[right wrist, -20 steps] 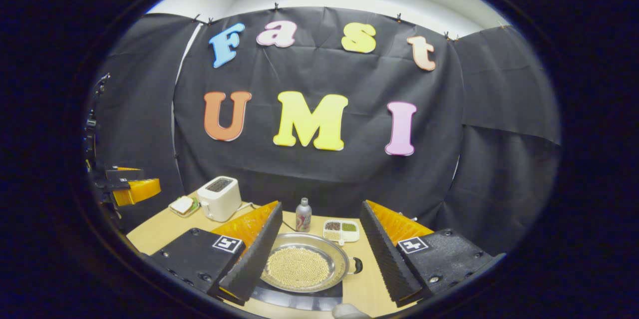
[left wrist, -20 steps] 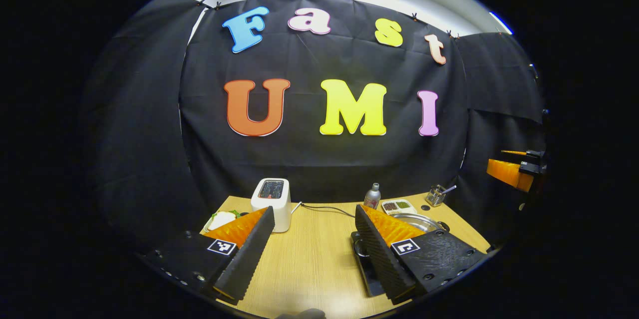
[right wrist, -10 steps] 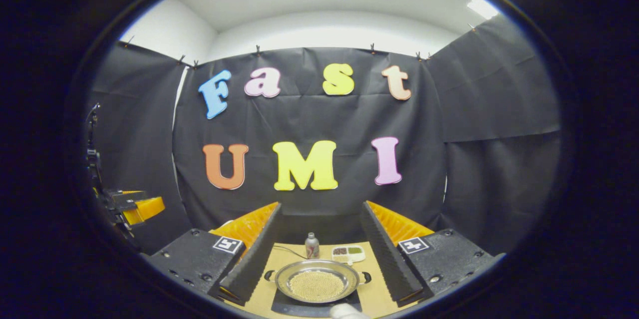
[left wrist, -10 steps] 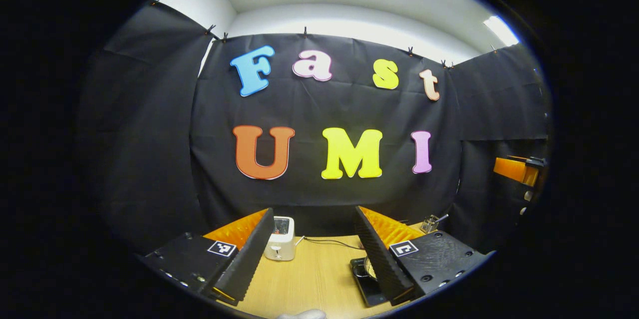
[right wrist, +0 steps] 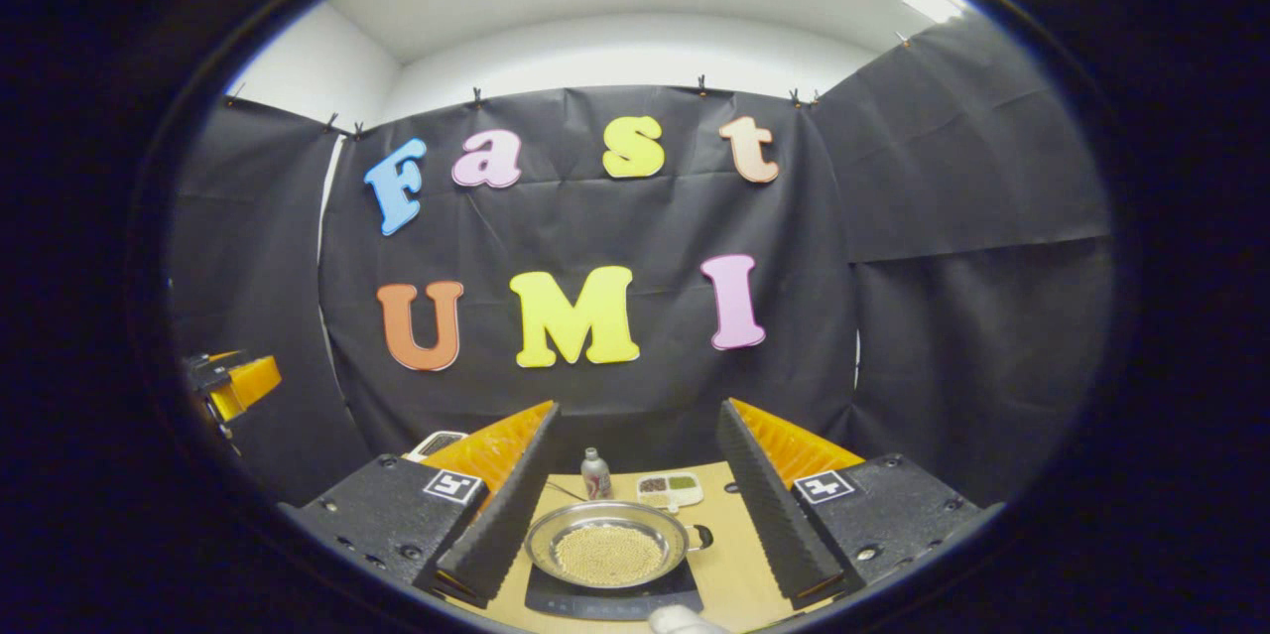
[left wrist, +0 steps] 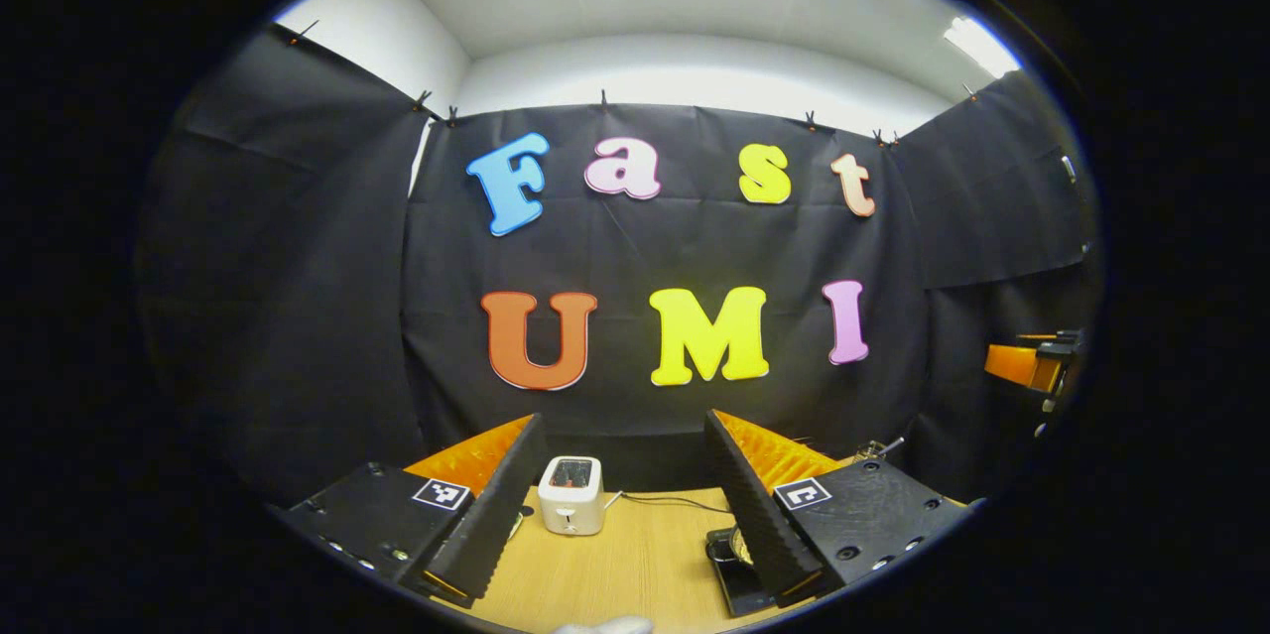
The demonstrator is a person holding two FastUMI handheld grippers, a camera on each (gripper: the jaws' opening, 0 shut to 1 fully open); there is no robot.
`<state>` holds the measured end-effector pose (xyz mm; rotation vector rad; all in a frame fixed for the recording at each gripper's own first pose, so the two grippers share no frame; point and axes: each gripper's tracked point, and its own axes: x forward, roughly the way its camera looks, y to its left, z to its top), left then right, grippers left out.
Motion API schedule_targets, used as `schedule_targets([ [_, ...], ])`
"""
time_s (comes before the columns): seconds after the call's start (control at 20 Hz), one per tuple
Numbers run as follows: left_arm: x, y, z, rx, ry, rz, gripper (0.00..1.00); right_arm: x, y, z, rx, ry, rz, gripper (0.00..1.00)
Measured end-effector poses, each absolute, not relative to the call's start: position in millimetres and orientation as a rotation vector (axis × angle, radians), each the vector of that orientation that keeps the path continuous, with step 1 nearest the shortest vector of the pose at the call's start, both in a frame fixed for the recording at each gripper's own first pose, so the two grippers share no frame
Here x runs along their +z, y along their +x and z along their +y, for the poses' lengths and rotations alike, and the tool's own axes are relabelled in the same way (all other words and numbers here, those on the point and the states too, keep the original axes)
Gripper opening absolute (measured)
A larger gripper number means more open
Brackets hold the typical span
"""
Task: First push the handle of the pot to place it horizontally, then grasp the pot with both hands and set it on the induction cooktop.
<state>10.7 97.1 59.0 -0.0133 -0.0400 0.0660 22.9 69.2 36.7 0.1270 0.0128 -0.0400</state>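
Left gripper view: the left gripper hangs above the desk with its fingers spread wide and nothing between them. Between the fingers, toward the desk's far edge, stands a white toaster, its black cord trailing to the right along the wood. Behind the right-hand finger, a corner of the black induction cooktop shows, with what seems to be the pot's rim just above it; the finger hides most of both. A small holder with a utensil peeks out near the far right corner. Bare wood lies open in front of the toaster down to the near edge.

Right gripper view: the right gripper also stands spread and empty. The steel pot, filled with small pale grains, sits on the induction cooktop by the near edge, one handle sticking out to its right. Behind it, toward the far edge, stand a small bottle and a divided seasoning tray, both well apart from the pot. The toaster shows past the left-hand finger. The left gripper floats at far left.
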Motion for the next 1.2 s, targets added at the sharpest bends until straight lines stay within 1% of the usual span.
schedule_targets([
  [0.15,66,-2,87,0.053,0.004,-0.052,0.95,35,20,65,-0.032,0.113,0.022,0.97],
  [0.45,64,-4,48,-0.005,-0.017,-0.046,0.95,41,19,63,0.001,0.075,0.0,0.97],
  [0.6,66,-8,38,-0.013,-0.026,-0.042,0.95,42,15,60,0.01,0.074,-0.006,0.97],
  [0.65,65,-11,34,-0.016,-0.027,-0.04,1.0,42,14,59,0.012,0.073,-0.008,0.97],
  [0.7,64,-11,31,-0.018,-0.021,-0.042,0.95,41,12,57,0.014,0.071,-0.007,0.97],
  [1.2,61,-20,25,0.006,-0.006,-0.025,0.95,37,5,43,0.023,0.063,0.004,0.97],
])
